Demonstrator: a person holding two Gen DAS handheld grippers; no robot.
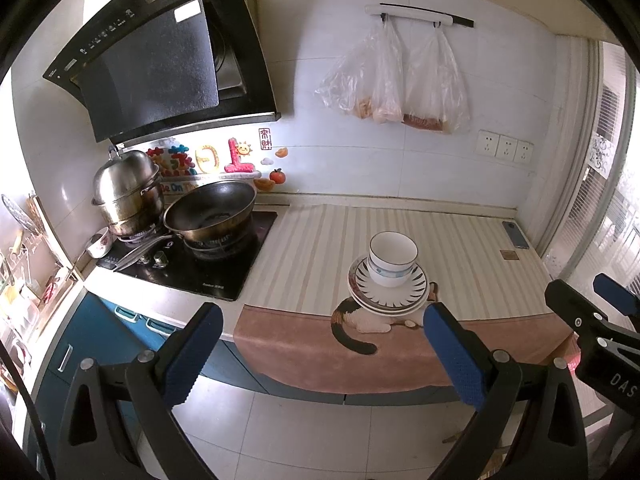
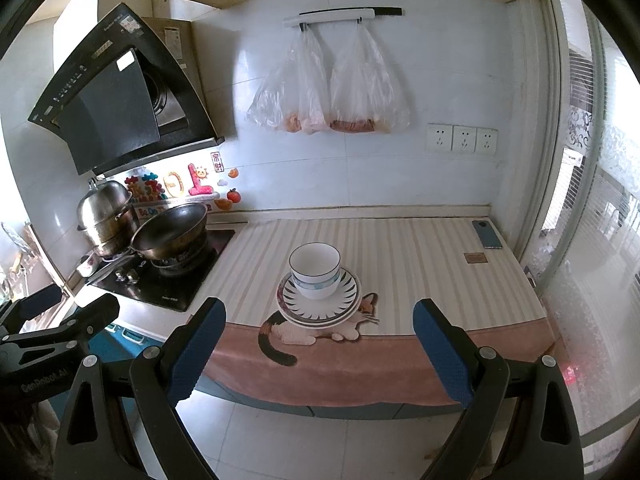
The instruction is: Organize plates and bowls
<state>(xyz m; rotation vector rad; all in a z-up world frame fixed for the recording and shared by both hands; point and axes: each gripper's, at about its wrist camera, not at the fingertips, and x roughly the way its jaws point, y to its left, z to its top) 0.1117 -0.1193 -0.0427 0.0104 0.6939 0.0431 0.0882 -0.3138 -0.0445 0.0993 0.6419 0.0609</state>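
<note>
A white bowl (image 2: 315, 270) with a thin dark rim line and a pale blue band is shown upright on a stack of plates (image 2: 320, 304); the top plate is white with black radial strokes round its border, and the one beneath shows a darker patterned edge. The stack is placed on a striped cloth (image 2: 420, 264) whose pink front hem carries a lying cat picture (image 2: 320, 330), on the counter right of the hob (image 2: 160, 280) and well apart from it. On the hob are seen a dark wok (image 2: 170, 232) and a lidded steel pot (image 2: 106, 214); white lettering on the hob's front edge is too small to be read. Behind them, colourful wall stickers (image 2: 172, 188) are seen, with "Be On" legible on one strip and a red Chinese seal mark beside them. A black hood (image 2: 116, 108) is mounted above; its labels cannot be read. Two clear bags (image 2: 328, 92) are hung from a wall rail, three sockets (image 2: 462, 139) are set to the right, and a phone (image 2: 486, 234) is laid at the cloth's far corner. The left gripper (image 1: 322, 354) and the right gripper (image 2: 318, 350) are held spread wide, nothing between the blue pads (image 2: 200, 352), both short of the counter edge. "GenRobot.AI" is read on the left gripper's body, "DAS" on the right's.
</note>
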